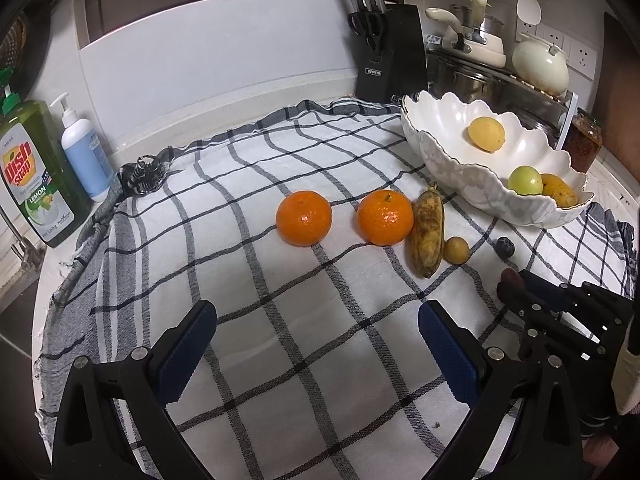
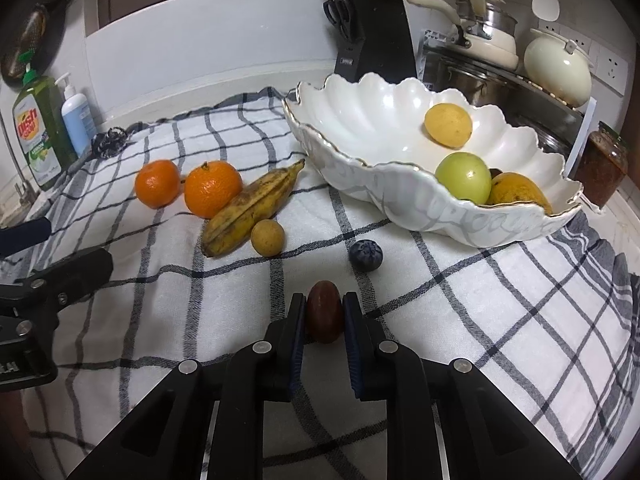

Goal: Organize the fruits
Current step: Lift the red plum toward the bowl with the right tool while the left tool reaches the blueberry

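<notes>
Fruit, small and dark red (image 2: 325,312), sits clamped in the right claw (image 2: 324,322) on the checked cloth (image 2: 480,320) covering the table. Just ahead lies a blueberry (image 2: 365,255), between it and the white bowl (image 2: 400,120). Banana (image 2: 252,208), small round fruit (image 2: 268,238) and two oranges (image 2: 213,189) lie leftward. Left claw (image 1: 316,344) stands apart, empty.
</notes>
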Motion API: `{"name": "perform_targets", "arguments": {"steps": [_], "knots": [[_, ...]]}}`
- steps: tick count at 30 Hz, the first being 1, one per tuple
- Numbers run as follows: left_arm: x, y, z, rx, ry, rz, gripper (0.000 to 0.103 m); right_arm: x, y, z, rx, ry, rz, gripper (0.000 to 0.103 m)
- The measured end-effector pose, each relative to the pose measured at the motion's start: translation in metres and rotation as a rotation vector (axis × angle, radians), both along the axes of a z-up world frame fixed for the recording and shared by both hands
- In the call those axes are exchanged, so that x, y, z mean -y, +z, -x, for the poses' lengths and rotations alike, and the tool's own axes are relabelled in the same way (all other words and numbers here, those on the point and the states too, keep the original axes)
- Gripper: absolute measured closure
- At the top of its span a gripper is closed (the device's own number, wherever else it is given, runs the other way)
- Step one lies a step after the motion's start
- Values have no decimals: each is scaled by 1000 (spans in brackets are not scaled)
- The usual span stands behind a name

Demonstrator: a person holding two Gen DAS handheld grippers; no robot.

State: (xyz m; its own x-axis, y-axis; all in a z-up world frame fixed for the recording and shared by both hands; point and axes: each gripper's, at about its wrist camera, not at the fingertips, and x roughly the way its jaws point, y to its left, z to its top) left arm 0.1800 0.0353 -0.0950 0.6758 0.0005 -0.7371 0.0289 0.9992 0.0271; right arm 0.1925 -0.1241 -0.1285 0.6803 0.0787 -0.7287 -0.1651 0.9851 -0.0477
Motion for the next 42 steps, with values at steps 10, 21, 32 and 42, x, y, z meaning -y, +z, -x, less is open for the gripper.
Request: {"name": "perform_targets", "arguments": {"steps": [10, 21, 32, 42], "knots": [[35, 17, -2, 40, -97, 51, 1, 35, 33, 20, 66, -77, -33, 84], [113, 19, -26, 32, -298, 88, 23, 100, 51, 31, 107, -227, -48, 84], [143, -3, -48, -19, -374, 67, 56, 121, 45, 28, 107, -270, -86, 83], [154, -21, -59, -40, -392, 51, 68, 126, 32, 20, 87, -272, -118, 83]]}}
